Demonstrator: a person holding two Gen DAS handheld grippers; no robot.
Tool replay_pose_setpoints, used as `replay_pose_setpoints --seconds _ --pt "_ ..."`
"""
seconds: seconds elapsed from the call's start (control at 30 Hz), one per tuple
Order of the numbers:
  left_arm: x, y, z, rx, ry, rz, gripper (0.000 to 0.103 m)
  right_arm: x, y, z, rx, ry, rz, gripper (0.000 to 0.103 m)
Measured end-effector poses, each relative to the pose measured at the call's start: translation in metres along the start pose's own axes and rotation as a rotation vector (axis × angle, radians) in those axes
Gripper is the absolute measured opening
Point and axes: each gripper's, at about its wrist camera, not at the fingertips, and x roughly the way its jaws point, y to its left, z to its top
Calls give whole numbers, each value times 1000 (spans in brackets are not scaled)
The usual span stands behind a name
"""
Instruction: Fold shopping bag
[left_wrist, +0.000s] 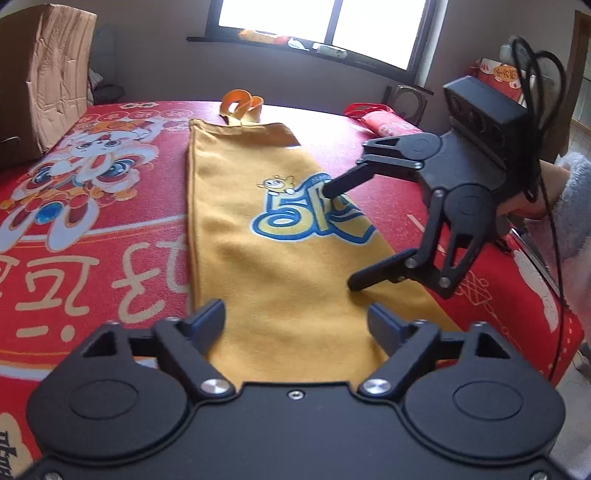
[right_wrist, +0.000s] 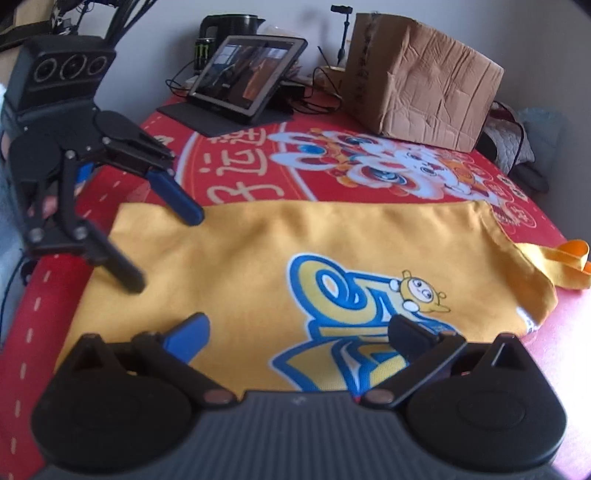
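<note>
1. Left wrist view: the yellow shopping bag lies flat on the red printed tablecloth as a long narrow strip. Its orange handles are at the far end, and its near end runs between the fingers of the left gripper. That gripper's jaws are spread wide with nothing pinched; the cloth lies loose beneath them.

2. Same view: the right gripper, held by a hand in a fluffy grey sleeve, comes in from the right over the printed logo. Its jaws are also parted and clamp nothing, and the upper finger's tip is over the logo.

3. Right wrist view: the bag stretches crosswise, handles off to the right, and the right gripper is wide open over the near long edge. The left gripper hovers over the bag's left end, fingers apart. A cardboard box and a tablet sit well back on the table.

4. The step in hand looks like taking a fresh hold for the next fold. The cloth appears already narrowed lengthwise, so bringing one short end over toward the other seems the likely move.

5. To do it well, each gripper should pinch all layers at a corner of the same short end. Lift both corners together, keep the edge taut, and lay it down square to the long sides.

6. The main risk is catching only the top layer, which would open the fold already made.
</note>
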Motion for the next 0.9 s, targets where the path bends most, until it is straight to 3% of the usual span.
replay_pose_setpoints --seconds 0.27,0.4,0.6,0.9 --pt "-4 11 5 -38 -9 -19 103 16 -6 -1 148 -60 -16 102" --pt "-17 23 12 -44 -48 48 103 26 -9 6 194 -71 -67 102" --pt "-48 37 19 -91 -122 45 103 44 -17 20 242 -74 -119 102" --pt "-31 19 2 -61 -39 -32 103 58 -22 30 277 -73 -153 102"
